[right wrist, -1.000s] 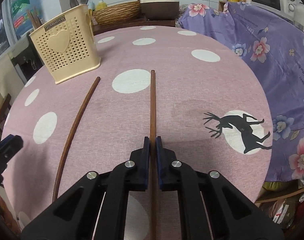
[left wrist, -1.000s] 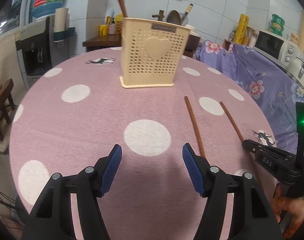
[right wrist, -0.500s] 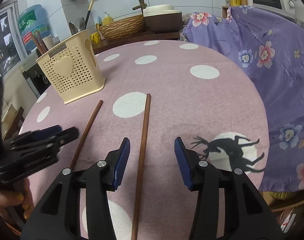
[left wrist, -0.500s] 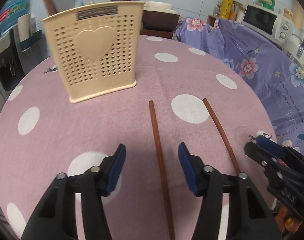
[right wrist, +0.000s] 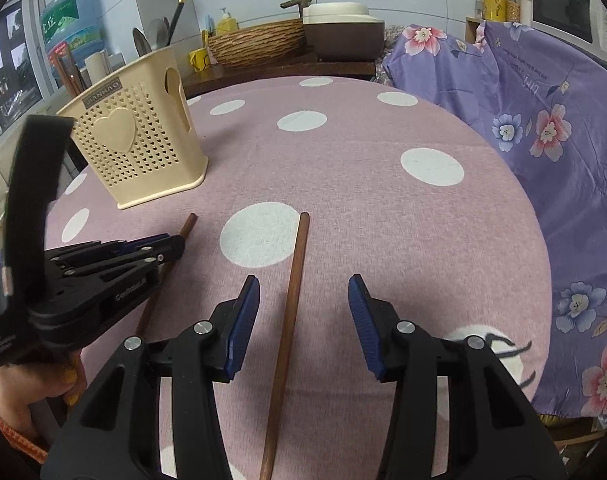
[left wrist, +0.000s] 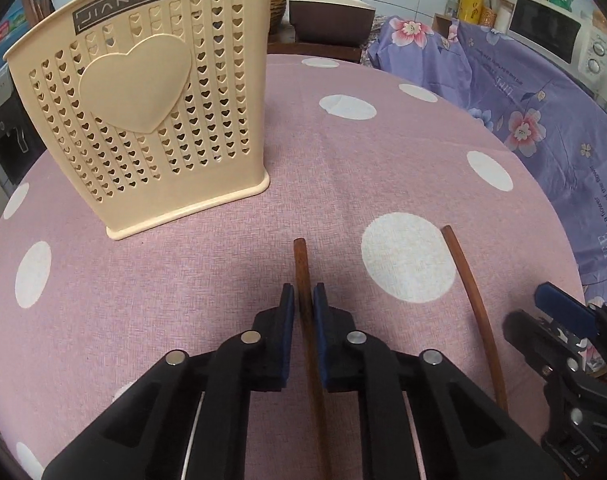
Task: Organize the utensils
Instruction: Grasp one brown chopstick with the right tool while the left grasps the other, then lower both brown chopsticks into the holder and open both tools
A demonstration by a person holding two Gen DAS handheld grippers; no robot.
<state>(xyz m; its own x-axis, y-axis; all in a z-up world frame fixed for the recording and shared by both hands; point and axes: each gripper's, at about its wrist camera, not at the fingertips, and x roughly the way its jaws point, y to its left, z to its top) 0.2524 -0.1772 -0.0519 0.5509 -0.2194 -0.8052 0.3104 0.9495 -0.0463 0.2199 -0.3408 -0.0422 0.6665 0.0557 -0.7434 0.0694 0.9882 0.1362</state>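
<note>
Two brown wooden chopsticks lie on the pink polka-dot tablecloth (left wrist: 143,280). My left gripper (left wrist: 302,300) is shut on the left chopstick (left wrist: 301,256) near its far end; it also shows in the right wrist view (right wrist: 159,250). The right chopstick (right wrist: 291,292) lies between the open jaws of my right gripper (right wrist: 303,312), untouched; it also shows in the left wrist view (left wrist: 469,292). A cream perforated utensil holder (left wrist: 139,120) with a heart stands upright at the far left, also in the right wrist view (right wrist: 139,152).
The round table's edge drops off to the right, beside a purple floral cloth (right wrist: 543,120). A wicker basket (right wrist: 255,46) and a brown-and-white pot (right wrist: 343,36) stand on a counter behind the table. A microwave (left wrist: 551,32) is at the far right.
My left gripper moved forward over the left chopstick and shut on it. My right gripper let go of the right chopstick, opened wide and drew back.
</note>
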